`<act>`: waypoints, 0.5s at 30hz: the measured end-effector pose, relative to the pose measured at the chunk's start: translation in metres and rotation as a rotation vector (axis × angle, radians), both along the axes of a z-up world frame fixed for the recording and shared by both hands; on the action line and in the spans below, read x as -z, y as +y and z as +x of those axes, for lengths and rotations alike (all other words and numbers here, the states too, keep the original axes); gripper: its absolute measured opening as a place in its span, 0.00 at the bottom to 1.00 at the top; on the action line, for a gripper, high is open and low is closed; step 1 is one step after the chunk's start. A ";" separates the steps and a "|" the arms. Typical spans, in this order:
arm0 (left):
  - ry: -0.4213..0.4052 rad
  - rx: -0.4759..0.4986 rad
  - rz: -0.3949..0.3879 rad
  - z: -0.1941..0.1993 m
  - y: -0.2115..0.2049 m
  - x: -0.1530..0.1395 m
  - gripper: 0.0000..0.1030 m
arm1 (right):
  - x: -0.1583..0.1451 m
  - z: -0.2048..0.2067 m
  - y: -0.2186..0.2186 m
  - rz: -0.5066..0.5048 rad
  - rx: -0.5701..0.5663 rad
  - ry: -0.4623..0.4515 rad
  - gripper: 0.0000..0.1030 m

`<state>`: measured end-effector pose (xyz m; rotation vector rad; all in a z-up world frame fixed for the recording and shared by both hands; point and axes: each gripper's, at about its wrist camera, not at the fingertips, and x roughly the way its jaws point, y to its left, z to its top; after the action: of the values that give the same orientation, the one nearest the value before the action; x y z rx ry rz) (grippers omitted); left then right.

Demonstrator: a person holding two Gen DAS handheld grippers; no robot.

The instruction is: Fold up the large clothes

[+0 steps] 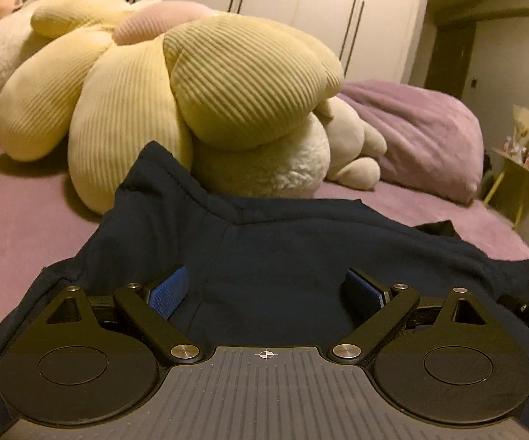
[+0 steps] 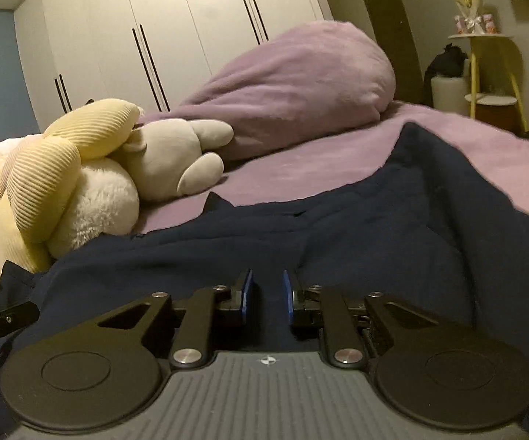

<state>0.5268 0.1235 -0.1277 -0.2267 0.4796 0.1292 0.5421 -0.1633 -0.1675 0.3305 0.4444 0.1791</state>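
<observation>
A large navy garment (image 1: 283,242) lies spread on the purple bed (image 1: 18,227), and it also fills the lower part of the right wrist view (image 2: 374,234). My left gripper (image 1: 266,288) is wide open, low over the cloth, with its blue pads (image 1: 169,291) partly sunk into folds. My right gripper (image 2: 267,295) is nearly closed, with a narrow gap between its blue pads (image 2: 247,293). A ridge of navy cloth sits in that gap, but I cannot tell whether the pads pinch it.
A big yellow ribbed flower cushion (image 1: 161,99) and white plush toys (image 2: 169,154) lie just beyond the garment. A rolled purple blanket (image 2: 301,84) sits further back. White wardrobe doors (image 2: 154,29) line the wall. A yellow side table (image 2: 492,73) stands at the right.
</observation>
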 end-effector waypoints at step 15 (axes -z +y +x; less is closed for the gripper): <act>0.114 0.086 0.135 -0.204 0.040 -0.029 0.98 | -0.006 -0.177 -0.084 0.081 0.090 -0.002 0.22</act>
<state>0.3225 0.1635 -0.0984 -0.0667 0.5904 0.0904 0.3646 -0.2474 -0.1611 0.4293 0.4205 0.1100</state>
